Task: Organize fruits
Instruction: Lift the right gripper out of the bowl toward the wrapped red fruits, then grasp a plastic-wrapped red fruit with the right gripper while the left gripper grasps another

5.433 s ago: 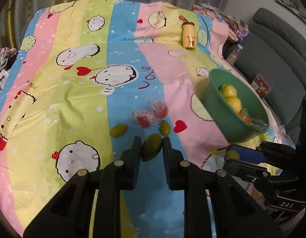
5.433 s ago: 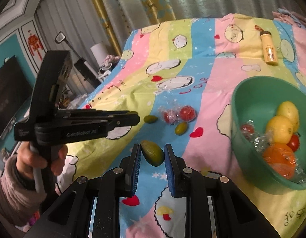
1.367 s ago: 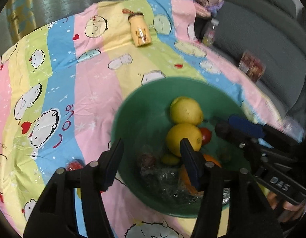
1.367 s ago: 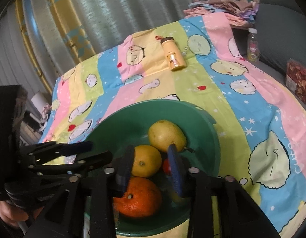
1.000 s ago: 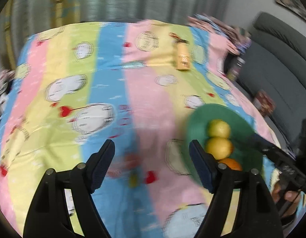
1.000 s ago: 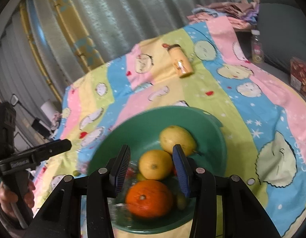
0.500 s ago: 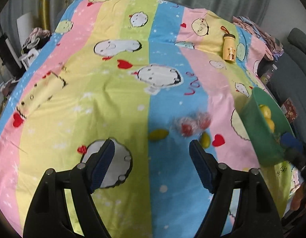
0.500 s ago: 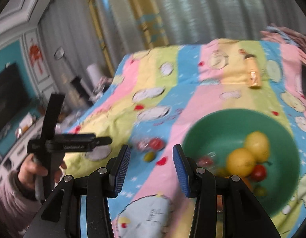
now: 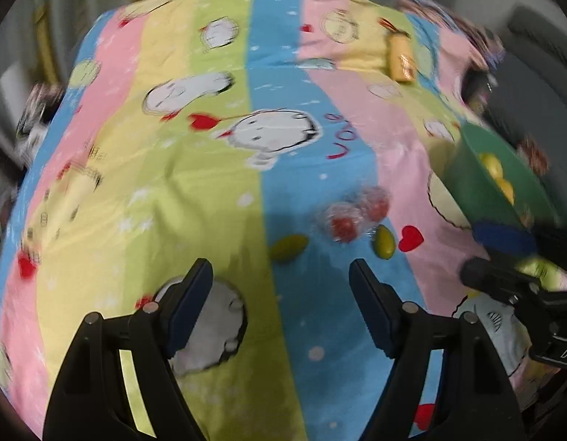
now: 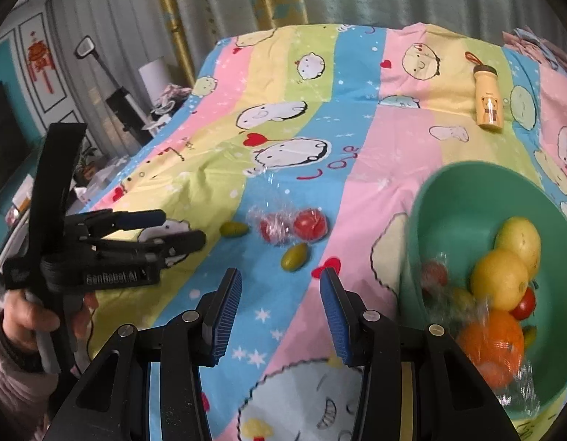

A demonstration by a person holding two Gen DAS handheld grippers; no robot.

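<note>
Both grippers hover empty above the table, jaws spread wide: the left gripper (image 9: pixel 280 286) faces a small green fruit (image 9: pixel 289 247), the right gripper (image 10: pixel 280 305) another green fruit (image 10: pixel 294 256), probably lined up for the next pick. Between these lie two plastic-wrapped tomatoes (image 10: pixel 292 226). The green bowl (image 10: pixel 467 198) by the table's right edge already holds lemons, an orange and tomatoes. Motion blur softens the left view; the bowl's lower contents are smeared.
</note>
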